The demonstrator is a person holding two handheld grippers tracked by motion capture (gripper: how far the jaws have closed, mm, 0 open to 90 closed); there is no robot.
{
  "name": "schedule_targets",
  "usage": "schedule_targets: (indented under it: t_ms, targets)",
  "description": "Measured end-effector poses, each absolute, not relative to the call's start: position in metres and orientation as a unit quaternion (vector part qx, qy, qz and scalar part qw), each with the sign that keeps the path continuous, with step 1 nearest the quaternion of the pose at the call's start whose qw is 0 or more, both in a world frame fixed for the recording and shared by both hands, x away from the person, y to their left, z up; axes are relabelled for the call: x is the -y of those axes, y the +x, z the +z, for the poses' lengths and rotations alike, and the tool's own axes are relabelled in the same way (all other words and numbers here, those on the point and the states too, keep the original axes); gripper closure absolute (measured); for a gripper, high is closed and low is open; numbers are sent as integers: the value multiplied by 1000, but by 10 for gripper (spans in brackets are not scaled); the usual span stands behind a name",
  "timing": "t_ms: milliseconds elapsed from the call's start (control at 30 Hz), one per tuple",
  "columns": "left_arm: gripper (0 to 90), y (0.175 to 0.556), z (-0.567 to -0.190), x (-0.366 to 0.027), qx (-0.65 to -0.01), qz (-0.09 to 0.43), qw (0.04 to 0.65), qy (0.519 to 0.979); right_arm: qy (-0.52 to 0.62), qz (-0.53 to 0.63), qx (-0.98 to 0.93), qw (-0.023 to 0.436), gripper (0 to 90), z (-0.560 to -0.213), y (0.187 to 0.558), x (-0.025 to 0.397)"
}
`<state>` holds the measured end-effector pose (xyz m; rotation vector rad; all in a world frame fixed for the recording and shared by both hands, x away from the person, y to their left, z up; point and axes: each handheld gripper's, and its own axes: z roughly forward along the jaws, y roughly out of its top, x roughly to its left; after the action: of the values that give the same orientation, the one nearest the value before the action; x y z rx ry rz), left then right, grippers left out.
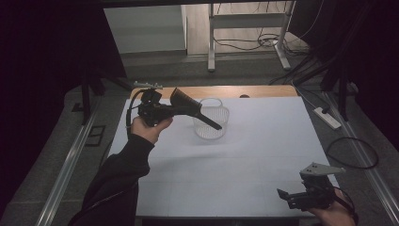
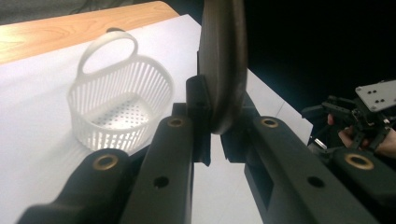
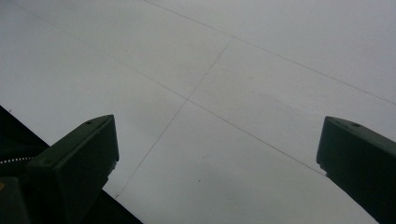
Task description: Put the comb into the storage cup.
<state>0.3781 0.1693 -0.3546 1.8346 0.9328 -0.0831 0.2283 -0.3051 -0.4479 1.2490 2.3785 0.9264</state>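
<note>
Presently the left tongs are clamped on a black brush, centre-left of frame, above the white basket. Rigid, light; hold mid-body. Right tongs apart, lower right.

Wooden table – white sheet over it, white slatted basket standing on top

Brush: I see a black brush, clamped in my left gripper, lifted off the table, handle tip slanting down over the basket.
Basket: a white slotted plastic basket with loop handle, upright on the white sheet, inside empty.
</note>
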Motion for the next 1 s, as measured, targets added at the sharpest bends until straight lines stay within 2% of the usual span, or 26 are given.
schedule_targets:
  t_ms: [1000]
  targets:
    - [831,415,-369,-168,-425,-8,499,755,433,324,-828,149,0,-447,226,309]
